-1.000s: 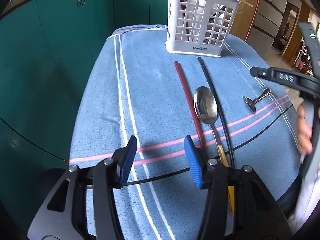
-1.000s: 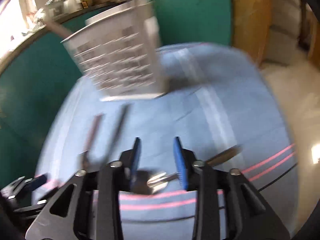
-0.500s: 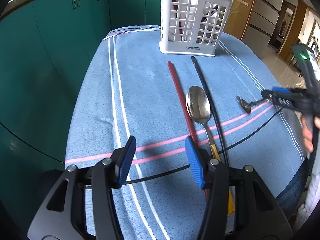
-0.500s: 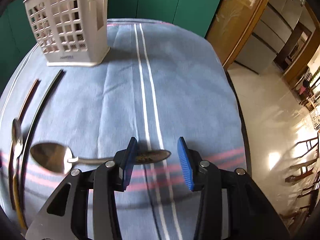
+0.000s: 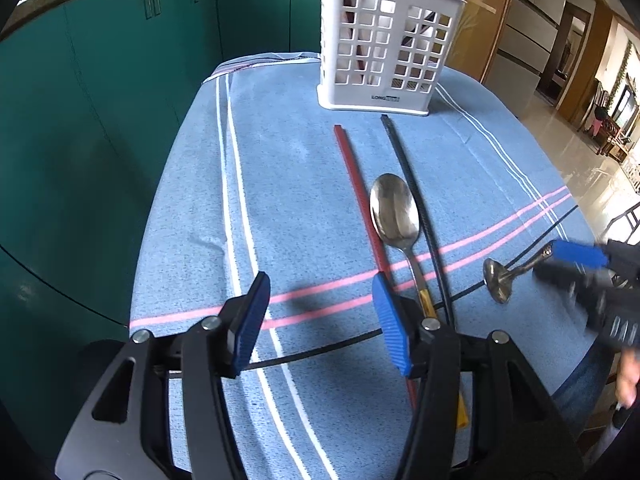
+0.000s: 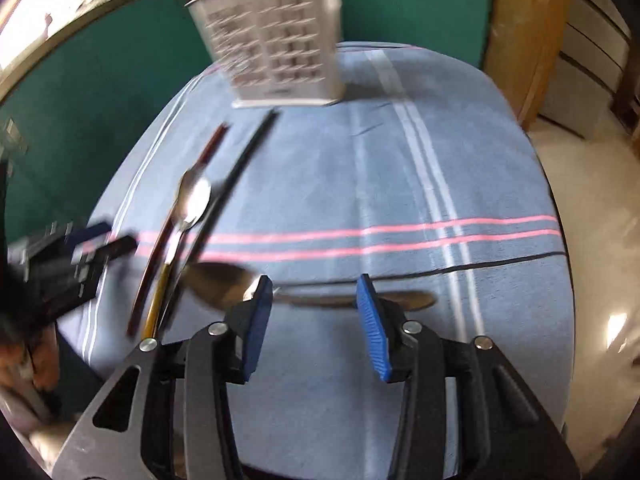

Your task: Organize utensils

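Right tongs spread astride small spoon, not pinching. Left tongs spread, empty. Risk: motion blur suggested haste; spoon could skid across cloth.

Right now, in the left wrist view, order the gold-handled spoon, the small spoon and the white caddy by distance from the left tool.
1. Gold-handled spoon, just ahead of the left tool, slightly right.
2. Small spoon, farther right, by the right tool.
3. White caddy, far end.
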The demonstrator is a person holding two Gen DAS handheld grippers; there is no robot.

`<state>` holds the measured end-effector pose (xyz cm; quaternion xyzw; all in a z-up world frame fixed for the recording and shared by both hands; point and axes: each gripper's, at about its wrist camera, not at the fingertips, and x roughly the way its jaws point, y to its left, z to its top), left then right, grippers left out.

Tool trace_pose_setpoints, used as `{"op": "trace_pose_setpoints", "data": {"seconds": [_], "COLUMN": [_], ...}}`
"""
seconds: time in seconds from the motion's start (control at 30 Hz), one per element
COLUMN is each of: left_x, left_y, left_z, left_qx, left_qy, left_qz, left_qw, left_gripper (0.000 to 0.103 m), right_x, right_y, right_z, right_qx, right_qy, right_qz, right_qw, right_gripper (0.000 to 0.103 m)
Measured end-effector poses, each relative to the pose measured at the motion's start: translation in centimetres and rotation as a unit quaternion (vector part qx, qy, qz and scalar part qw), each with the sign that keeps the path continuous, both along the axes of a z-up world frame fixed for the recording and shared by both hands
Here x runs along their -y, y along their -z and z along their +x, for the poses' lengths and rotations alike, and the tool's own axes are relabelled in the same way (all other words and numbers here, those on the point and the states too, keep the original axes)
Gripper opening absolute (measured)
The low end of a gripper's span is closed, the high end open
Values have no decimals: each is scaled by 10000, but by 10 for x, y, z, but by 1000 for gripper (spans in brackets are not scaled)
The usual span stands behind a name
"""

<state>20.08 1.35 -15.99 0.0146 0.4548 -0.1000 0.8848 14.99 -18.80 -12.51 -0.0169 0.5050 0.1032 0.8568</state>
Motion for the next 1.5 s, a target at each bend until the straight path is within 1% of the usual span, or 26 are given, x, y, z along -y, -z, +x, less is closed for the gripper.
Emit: {"op": "trace_pose_setpoints", "data": {"seconds": [0.07,0.17,0.27,0.33,0.4,0.43,0.57,0.6,0.63,0.67,0.73,0.8,0.9,0.97,1.07,1.13,1.17,1.23,1.3,1.43,1.5], "left_x": [0,0,0,1,1,1,-2,-3,-4,-6,-10,-12,-8,-4,0,1,1,-1,-5,-7,-4], "left_y": [-1,-1,-1,-1,-1,-1,-1,-1,-1,-2,0,1,2,2,2,1,1,1,1,3,2], "left_z": [-1,-2,-2,-3,-3,-3,-3,-3,-4,-4,-2,1,3,3,2,0,0,0,0,1,1], "left_qx": [6,20,25,17,14,16,12,17,22,26,15,-14,-13,-3,-4,4,12,14,6,-30,-27], "left_qy": [7,30,36,41,46,41,0,-6,-16,-28,-74,-111,-63,-23,14,33,26,-9,-65,-87,-48], "left_qz": [-8,9,7,10,18,25,34,37,38,36,30,12,-14,-28,-20,-9,-1,1,1,-33,-40], "left_qw": [10000,10000,10000,10000,10000,10000,10000,10000,10000,10000,10000,9999,10000,10000,10000,10000,10000,10000,10000,10000,10000], "left_gripper": [53,54,54,54,55,55,56,56,56,57,57,57,57,57,57,57,57,57,58,58,58], "right_x": [-10,-23,-34,-35,-32,-28,0,4,13,21,42,64,92,93,75,62,59,52,50,42,38], "right_y": [3,9,15,15,14,14,19,19,17,12,1,-4,2,7,10,15,17,19,20,21,21], "right_z": [-5,-8,0,13,30,43,92,96,100,99,91,85,79,74,72,80,83,87,87,78,64], "right_qx": [-56,-152,-177,-137,-72,11,136,148,104,135,320,464,286,221,205,139,143,180,71,1,-124], "right_qy": [-195,-505,-554,-566,-448,-297,519,589,613,606,669,926,1109,1002,672,550,557,564,534,421,396], "right_qz": [-108,-112,-310,-218,-215,-232,-188,-148,31,267,565,534,790,869,707,471,351,192,260,313,443], "right_qw": [9997,9985,9978,9981,9987,9993,9984,9980,9981,9977,9956,9932,9903,9909,9950,9973,9977,9981,9982,9986,9982], "right_gripper": [45,45,45,45,45,45,45,45,45,45,45,45,45,45,45,43,42,35,10,9,8]}}
